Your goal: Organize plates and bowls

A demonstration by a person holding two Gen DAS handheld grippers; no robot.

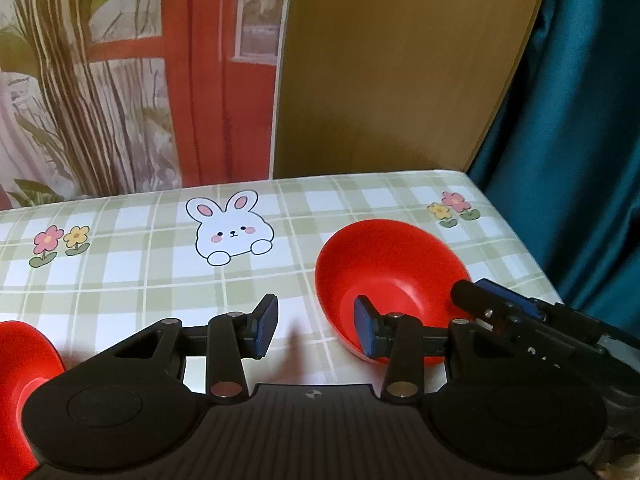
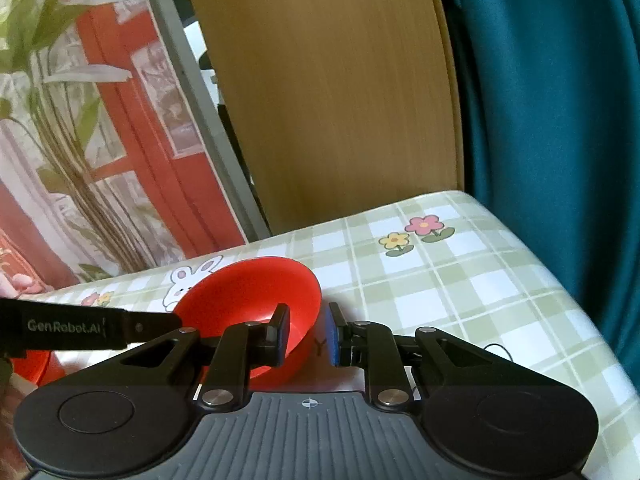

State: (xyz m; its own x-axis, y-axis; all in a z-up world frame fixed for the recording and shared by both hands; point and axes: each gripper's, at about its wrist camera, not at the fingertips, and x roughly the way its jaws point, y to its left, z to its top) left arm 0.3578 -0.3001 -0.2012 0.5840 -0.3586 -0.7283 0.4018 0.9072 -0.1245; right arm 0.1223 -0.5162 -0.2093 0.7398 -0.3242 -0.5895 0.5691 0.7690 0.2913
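Near the right edge of the checked counter (image 1: 280, 280) sits a red bowl (image 1: 392, 276), tilted. The right gripper (image 2: 307, 336) straddles its rim – one pad inside, one outside, jaws narrow but not clearly pinching. The left gripper (image 1: 316, 326) hangs just left of the bowl, jaws wide, holding nothing. A second red bowl (image 1: 20, 364) lies at the near left.

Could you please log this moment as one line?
right gripper: open, straddling red bowl rim | left gripper: open, empty | second red bowl: apart, left
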